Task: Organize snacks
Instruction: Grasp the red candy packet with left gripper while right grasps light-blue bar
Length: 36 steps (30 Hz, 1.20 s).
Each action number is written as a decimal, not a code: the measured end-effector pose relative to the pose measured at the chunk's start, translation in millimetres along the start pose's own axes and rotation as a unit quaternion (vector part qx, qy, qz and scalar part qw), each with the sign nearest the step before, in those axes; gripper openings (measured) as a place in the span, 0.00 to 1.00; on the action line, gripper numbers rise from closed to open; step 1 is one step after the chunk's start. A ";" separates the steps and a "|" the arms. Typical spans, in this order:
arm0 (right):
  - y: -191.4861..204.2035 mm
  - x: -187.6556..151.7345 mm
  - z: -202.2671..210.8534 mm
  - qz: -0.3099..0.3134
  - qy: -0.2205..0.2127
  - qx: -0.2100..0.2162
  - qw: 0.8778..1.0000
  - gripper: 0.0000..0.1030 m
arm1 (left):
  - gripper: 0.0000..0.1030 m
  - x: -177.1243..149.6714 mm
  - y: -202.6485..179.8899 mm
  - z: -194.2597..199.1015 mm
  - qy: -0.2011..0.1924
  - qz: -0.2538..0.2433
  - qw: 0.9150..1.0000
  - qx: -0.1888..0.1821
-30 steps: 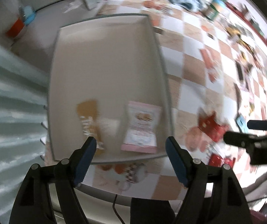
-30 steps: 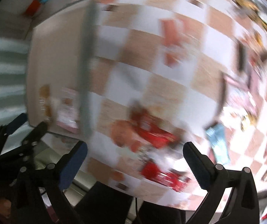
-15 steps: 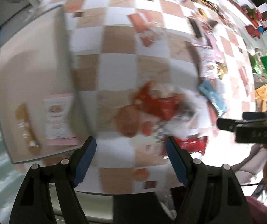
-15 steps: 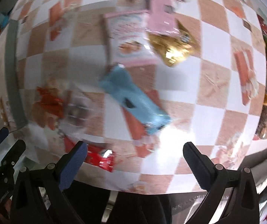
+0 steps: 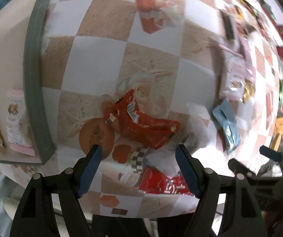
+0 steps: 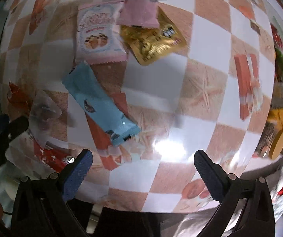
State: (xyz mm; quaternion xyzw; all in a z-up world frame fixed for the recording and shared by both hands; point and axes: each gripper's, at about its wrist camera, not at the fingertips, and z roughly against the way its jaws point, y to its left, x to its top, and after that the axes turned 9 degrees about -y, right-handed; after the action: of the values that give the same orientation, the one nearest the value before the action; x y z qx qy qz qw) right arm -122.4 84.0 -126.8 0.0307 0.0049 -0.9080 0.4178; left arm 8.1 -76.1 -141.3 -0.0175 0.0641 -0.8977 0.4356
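Checkered tablecloth (image 5: 105, 17), red wrapper (image 5: 141, 126) — ahead of left claw (image 5: 138, 154)

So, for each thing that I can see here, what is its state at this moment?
left gripper: open, holding nothing.
right gripper: open, holding nothing.
red packet: crumpled, lying on the tablecloth, ahead of the left gripper.
blue packet: sealed, lying flat, ungrasped.
gold packet: partly under the pink packet.
tray: holds two packets already.
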 end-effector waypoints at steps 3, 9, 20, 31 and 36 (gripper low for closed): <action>15.1 13.5 0.3 0.033 -0.006 -0.002 0.999 1.00 | 0.79 5.6 8.9 -7.4 0.008 0.036 0.999 -0.002; 37.0 41.8 -9.6 0.059 -0.002 0.002 0.998 1.00 | 0.81 19.4 8.6 -11.3 0.001 0.041 0.999 0.019; 11.1 80.7 -13.5 0.014 -0.008 0.019 1.000 1.00 | 0.82 68.6 -33.3 -13.6 -0.035 -0.057 0.996 0.053; -54.6 94.9 -13.3 -0.077 -0.004 0.030 0.997 1.00 | 0.82 66.7 -11.7 34.6 -0.091 -0.103 0.988 0.074; -54.7 90.0 -11.7 -0.075 -0.014 0.027 0.997 1.00 | 0.82 48.9 26.0 31.1 -0.060 0.021 0.996 0.069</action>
State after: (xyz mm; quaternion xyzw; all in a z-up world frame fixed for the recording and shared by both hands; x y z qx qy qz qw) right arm -221.7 51.7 -144.8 0.0291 -0.0233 -0.9369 0.3476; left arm 0.9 -133.5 -115.0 -0.0399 -0.0234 -0.8880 0.4576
